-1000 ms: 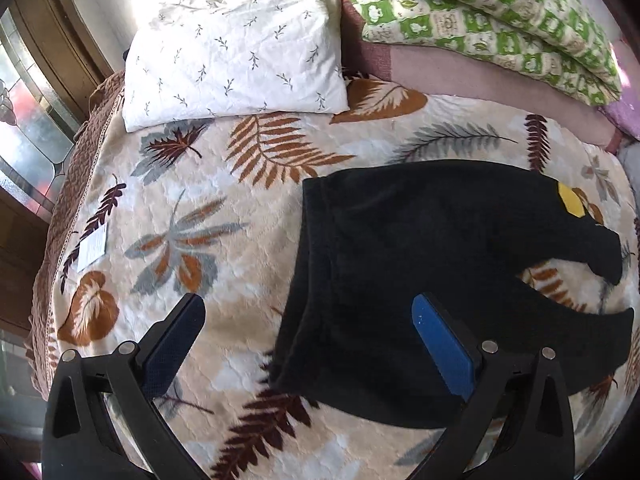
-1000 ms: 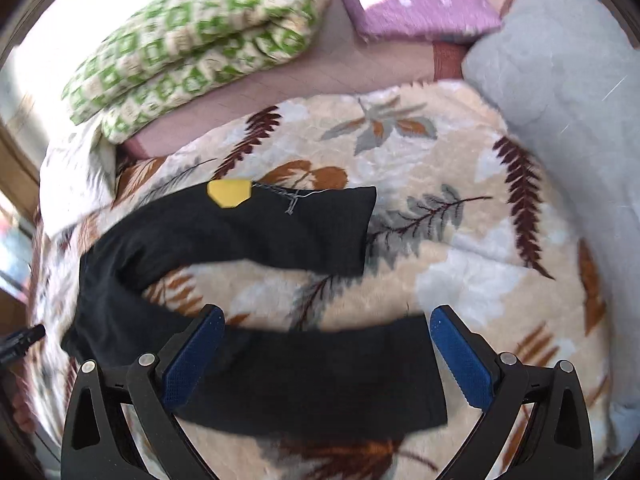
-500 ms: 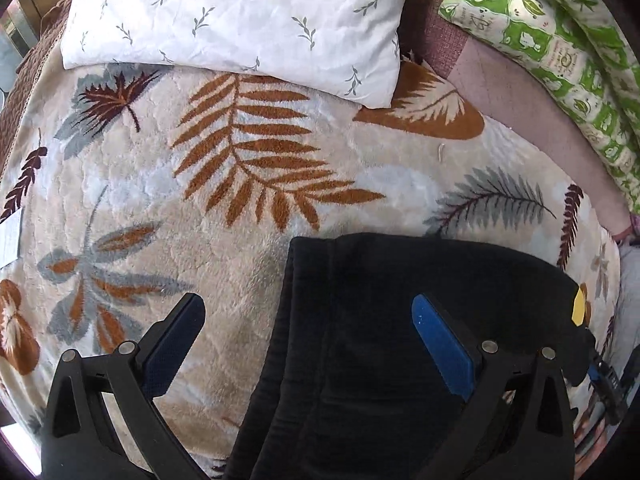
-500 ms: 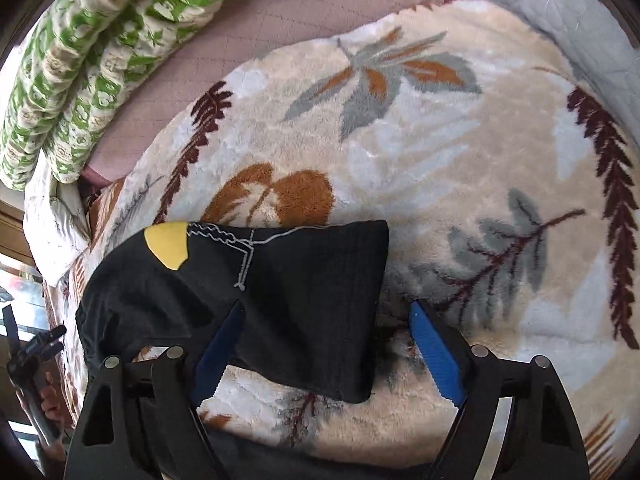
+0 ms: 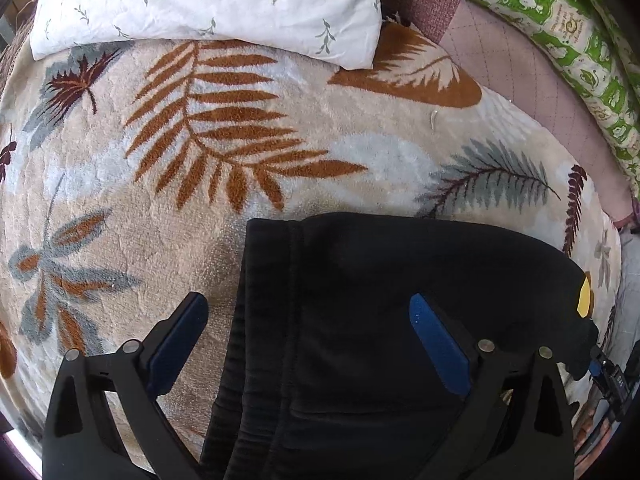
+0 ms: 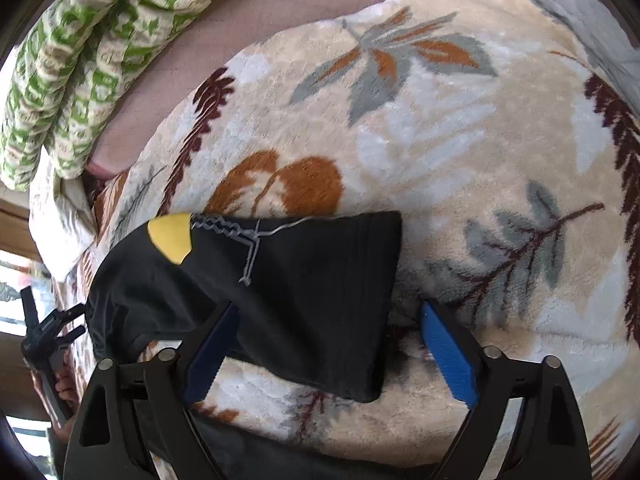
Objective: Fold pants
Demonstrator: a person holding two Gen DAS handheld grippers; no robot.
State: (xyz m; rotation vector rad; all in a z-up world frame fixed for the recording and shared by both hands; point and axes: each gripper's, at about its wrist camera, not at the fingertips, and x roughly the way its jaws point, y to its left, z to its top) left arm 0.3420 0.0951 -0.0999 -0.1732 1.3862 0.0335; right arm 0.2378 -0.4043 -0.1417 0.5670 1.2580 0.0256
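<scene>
Black pants [image 5: 360,320] lie flat on a leaf-patterned blanket [image 5: 160,200]. In the left wrist view my left gripper [image 5: 308,316] is open and hovers low over the ribbed waistband [image 5: 264,280], its far corner between the jaws. In the right wrist view my right gripper [image 6: 328,344] is open and straddles the cuff end of the far pant leg [image 6: 320,280], which bears a yellow patch [image 6: 170,238] and grey stitching. The near leg [image 6: 260,456] lies below, partly hidden by the gripper.
A white leaf-print pillow [image 5: 208,0] lies at the head of the bed. A green and white folded quilt [image 6: 80,60] rests on a pink sheet [image 6: 280,8]. A grey blanket [image 6: 580,8] lies to the right. The left gripper shows at the right wrist view's left edge [image 6: 44,336].
Both grippers have moved forward and down toward the pants. The left one now sits over the waistband corner; the right one has come around the far leg's cuff. Both stayed open.
</scene>
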